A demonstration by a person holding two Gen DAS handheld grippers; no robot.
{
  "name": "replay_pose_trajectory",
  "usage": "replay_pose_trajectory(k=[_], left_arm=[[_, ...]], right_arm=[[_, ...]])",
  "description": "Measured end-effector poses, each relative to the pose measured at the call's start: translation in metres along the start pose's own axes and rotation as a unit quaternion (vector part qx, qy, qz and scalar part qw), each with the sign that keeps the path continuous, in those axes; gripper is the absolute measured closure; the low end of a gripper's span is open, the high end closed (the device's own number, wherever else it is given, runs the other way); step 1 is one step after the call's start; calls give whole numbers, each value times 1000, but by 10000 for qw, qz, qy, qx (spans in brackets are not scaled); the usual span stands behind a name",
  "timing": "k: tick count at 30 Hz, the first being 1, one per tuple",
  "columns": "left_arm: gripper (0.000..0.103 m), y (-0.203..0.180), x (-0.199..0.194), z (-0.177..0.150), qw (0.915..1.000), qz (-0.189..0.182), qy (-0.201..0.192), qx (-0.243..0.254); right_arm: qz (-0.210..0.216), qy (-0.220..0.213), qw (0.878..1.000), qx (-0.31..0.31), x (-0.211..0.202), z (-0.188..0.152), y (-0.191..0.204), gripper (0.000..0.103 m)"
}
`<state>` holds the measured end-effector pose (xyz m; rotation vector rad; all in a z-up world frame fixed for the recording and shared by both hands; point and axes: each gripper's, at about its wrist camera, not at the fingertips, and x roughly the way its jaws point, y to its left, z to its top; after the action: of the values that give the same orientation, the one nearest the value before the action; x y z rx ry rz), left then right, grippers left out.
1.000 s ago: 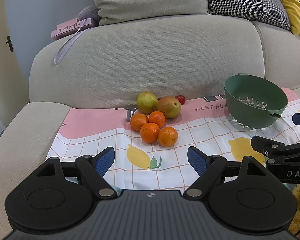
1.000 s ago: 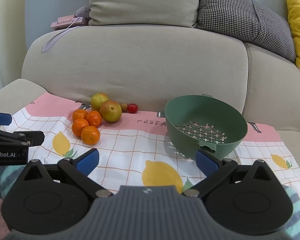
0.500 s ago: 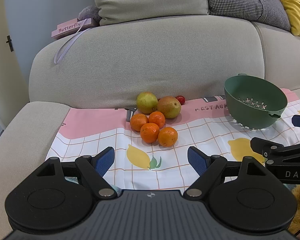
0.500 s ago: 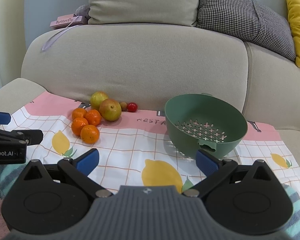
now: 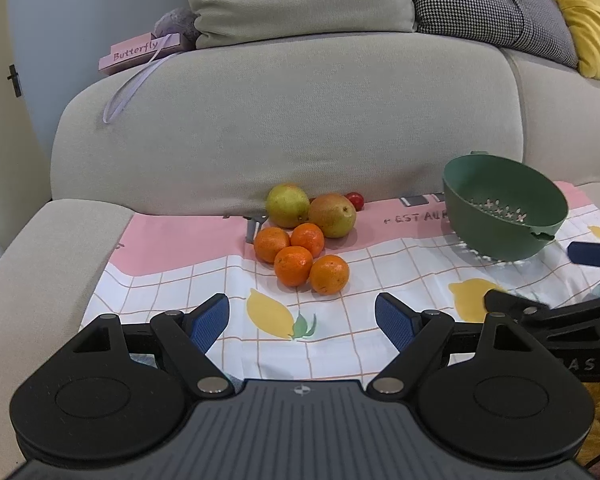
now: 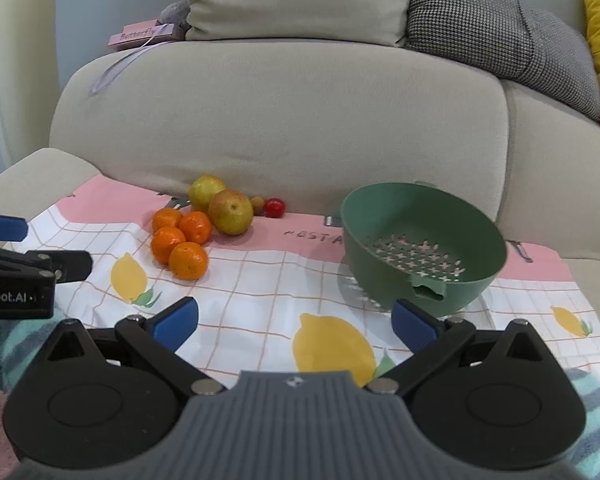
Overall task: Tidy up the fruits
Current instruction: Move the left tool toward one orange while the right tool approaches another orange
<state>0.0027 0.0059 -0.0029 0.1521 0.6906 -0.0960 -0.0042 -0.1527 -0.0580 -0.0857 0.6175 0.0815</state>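
Several oranges [image 5: 300, 258] [image 6: 182, 242] lie in a cluster on a lemon-print cloth [image 5: 340, 320] on the sofa seat. Behind them lie a yellow-green pear [image 5: 287, 205] [image 6: 205, 191], a reddish pear [image 5: 332, 215] [image 6: 231, 212], a small brown fruit [image 6: 257, 202] and a red cherry tomato [image 5: 356, 200] [image 6: 274, 207]. A green colander [image 5: 500, 212] [image 6: 420, 244] stands empty to the right. My left gripper [image 5: 302, 322] is open and empty, short of the oranges. My right gripper [image 6: 294, 322] is open and empty, in front of the colander.
The sofa backrest [image 5: 280, 120] rises right behind the fruit. A pink "Butterfly" box [image 5: 138, 52] lies on top of it, beside beige, houndstooth and yellow cushions [image 5: 588, 12]. The sofa arm [image 5: 40, 280] is at the left.
Both grippers have edged slightly forward toward the cloth; the right one has moved a little toward the colander. Both stay open. Fruit and colander have not moved.
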Motion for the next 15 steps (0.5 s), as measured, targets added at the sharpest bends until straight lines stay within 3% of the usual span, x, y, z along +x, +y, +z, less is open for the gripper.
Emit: replay_pose_trajectory(k=[7, 11, 15], left_arm=[[18, 7, 2, 5, 9997, -248, 47, -15], [29, 14, 6, 8, 9990, -405, 119, -113], [33, 21, 11, 10, 9991, -382, 156, -134]], right_arm=[[103, -251, 9996, 59, 1, 2, 3, 4], [331, -282, 9990, 59, 7, 4, 7, 18], [497, -123, 9987, 2, 18, 6, 13, 18]])
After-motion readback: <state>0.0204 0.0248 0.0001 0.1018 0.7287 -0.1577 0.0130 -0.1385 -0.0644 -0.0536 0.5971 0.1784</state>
